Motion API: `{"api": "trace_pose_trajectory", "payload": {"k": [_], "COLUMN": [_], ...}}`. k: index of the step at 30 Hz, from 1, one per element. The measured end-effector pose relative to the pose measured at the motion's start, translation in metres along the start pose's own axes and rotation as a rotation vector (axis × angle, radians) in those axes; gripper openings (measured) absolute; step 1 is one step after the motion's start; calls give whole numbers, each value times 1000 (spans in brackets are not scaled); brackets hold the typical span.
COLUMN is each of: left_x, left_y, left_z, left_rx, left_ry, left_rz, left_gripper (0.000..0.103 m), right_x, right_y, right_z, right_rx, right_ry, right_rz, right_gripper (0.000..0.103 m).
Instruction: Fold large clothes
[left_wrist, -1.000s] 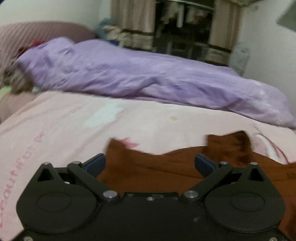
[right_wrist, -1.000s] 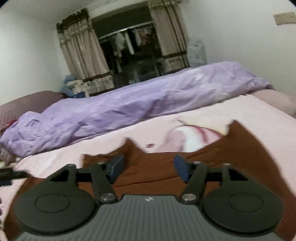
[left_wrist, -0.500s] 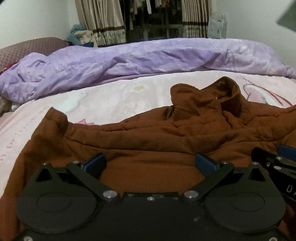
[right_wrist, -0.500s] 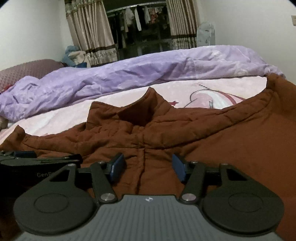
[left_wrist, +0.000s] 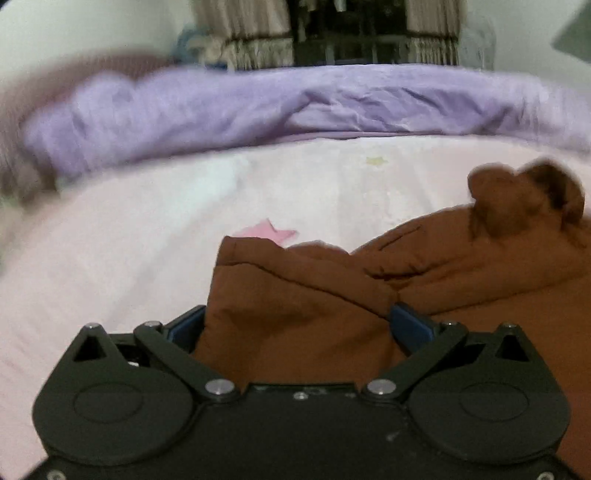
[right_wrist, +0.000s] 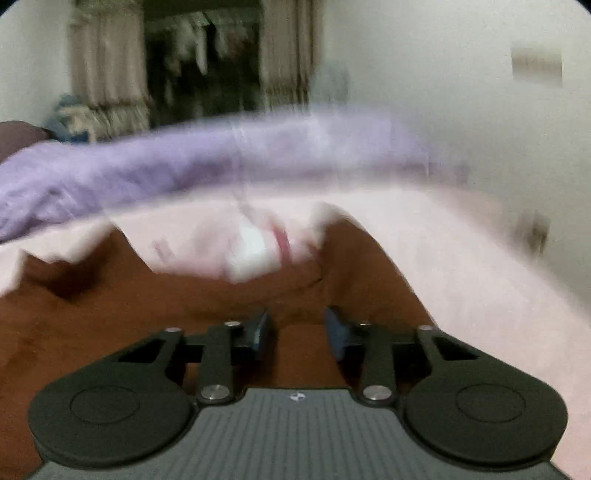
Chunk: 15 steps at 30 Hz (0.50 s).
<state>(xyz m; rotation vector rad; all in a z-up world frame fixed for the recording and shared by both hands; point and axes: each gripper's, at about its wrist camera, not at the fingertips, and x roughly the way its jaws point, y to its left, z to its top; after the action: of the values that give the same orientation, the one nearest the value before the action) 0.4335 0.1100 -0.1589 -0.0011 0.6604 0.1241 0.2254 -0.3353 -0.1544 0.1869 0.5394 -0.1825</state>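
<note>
A large brown padded jacket (left_wrist: 443, 266) lies spread on the pink bed sheet (left_wrist: 129, 240). In the left wrist view its folded left edge bulges between the wide-open blue pads of my left gripper (left_wrist: 297, 321), with the collar (left_wrist: 524, 195) at the far right. In the blurred right wrist view the jacket (right_wrist: 110, 306) fills the lower left, and my right gripper (right_wrist: 297, 328) sits over it with its pads partly apart and brown cloth showing between them.
A rumpled purple duvet (left_wrist: 295, 107) lies along the far side of the bed. Behind it are curtains and a dark closet (right_wrist: 199, 74). A white wall (right_wrist: 461, 92) stands at the right. The sheet (right_wrist: 461, 258) extends to the right of the jacket.
Both views have swung and blurred. The left gripper has moved to the jacket's left edge, with cloth now between its pads. The right gripper's pads have narrowed over the jacket's right part.
</note>
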Motion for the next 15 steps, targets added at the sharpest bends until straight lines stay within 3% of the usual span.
{"api": "trace_pose_trajectory", "payload": {"k": [6,11,15], "left_x": [-2,-2,-16], "left_y": [-1,1,-7], "left_z": [1,4,7], "left_rx": [7,4,65], "left_ry": [-7,1,-15], "left_rz": [13,12,48], "left_gripper": [103,103,103], "right_x": [-12,-78,-116], "right_y": [7,-34,-74], "right_z": [2,0,-20], "right_rx": [-20,86,93], "right_ry": [-9,-53,-8], "right_rz": [-3,23,-85], "right_gripper": [44,85,88]}}
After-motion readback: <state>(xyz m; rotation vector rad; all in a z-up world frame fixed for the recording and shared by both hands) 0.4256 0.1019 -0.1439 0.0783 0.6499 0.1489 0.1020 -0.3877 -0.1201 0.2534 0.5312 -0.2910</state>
